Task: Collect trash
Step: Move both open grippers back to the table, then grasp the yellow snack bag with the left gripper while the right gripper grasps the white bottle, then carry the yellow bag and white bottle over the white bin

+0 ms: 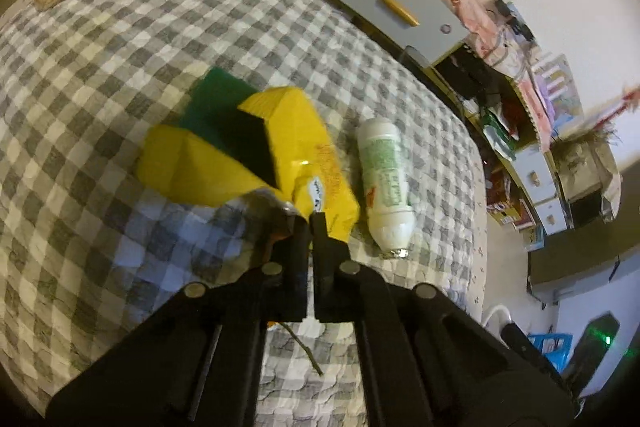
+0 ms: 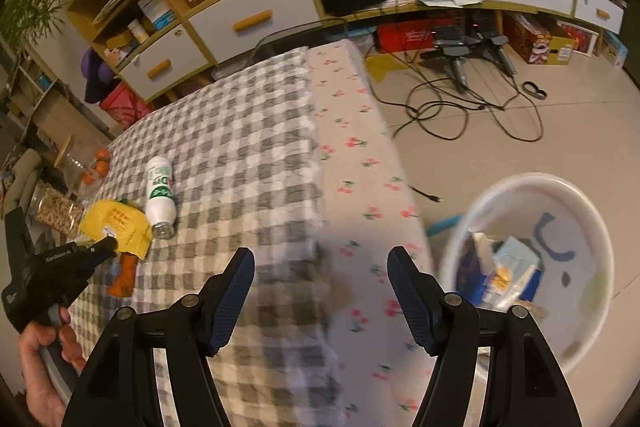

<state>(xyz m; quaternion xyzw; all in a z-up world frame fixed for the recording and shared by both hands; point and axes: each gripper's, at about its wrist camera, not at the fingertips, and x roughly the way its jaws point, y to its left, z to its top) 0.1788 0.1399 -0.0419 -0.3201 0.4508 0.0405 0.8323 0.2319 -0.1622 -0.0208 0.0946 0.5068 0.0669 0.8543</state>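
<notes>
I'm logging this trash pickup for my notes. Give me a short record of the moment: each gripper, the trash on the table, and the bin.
left gripper: shut on the edge of the yellow wrapper
right gripper: open, holding nothing, over the table edge
white bottle: lying on its side on the checked tablecloth, beside the wrapper
orange scrap: on the cloth near the left gripper
white bin: on the floor beside the table, some trash already inside

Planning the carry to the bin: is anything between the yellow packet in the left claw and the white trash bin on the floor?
Nothing visible blocks it. The left claw pinches the yellow packet; the milk bottle lies beside it, and the white bin stands open past the table edge.
</notes>
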